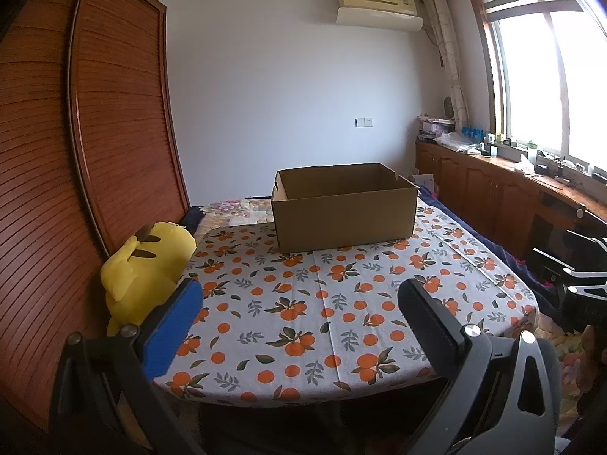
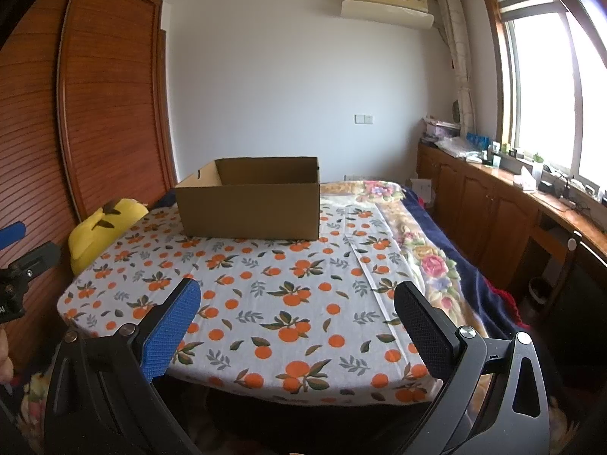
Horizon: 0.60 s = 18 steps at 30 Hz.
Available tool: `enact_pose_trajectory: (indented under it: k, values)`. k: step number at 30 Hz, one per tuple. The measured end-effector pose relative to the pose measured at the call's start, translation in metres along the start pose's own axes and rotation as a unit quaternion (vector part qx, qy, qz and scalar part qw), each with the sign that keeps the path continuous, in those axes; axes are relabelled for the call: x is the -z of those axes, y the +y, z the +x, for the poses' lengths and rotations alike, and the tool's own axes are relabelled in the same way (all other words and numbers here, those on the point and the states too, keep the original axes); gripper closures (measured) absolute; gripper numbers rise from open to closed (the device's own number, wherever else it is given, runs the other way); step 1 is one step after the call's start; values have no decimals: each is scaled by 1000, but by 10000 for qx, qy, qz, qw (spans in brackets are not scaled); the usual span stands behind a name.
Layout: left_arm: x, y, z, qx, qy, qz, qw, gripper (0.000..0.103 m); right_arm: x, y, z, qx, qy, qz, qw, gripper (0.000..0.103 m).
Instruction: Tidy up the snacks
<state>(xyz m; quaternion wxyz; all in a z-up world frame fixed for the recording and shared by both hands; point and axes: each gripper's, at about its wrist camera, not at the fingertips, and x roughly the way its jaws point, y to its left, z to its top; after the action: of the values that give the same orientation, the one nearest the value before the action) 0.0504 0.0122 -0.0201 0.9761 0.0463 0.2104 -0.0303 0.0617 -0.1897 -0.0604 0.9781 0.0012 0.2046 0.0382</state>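
An open brown cardboard box stands at the far side of a table covered with an orange-print cloth; it also shows in the right wrist view. Its inside is hidden by the near wall. No snacks are in view. My left gripper is open and empty, held above the table's near edge. My right gripper is open and empty, also above the near edge. Part of the left gripper shows at the left edge of the right wrist view.
A yellow plush toy lies at the table's left edge beside a wooden wardrobe. A bed with a floral blanket lies behind and right of the table. Wooden cabinets with clutter run under the window.
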Motion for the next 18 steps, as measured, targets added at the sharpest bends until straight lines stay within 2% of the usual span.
enact_pose_trajectory:
  k: [18]
  values:
    - [-2,0,-3,18,-51,-32,10000,0,1,1,-1,21,-8,19,10000,0]
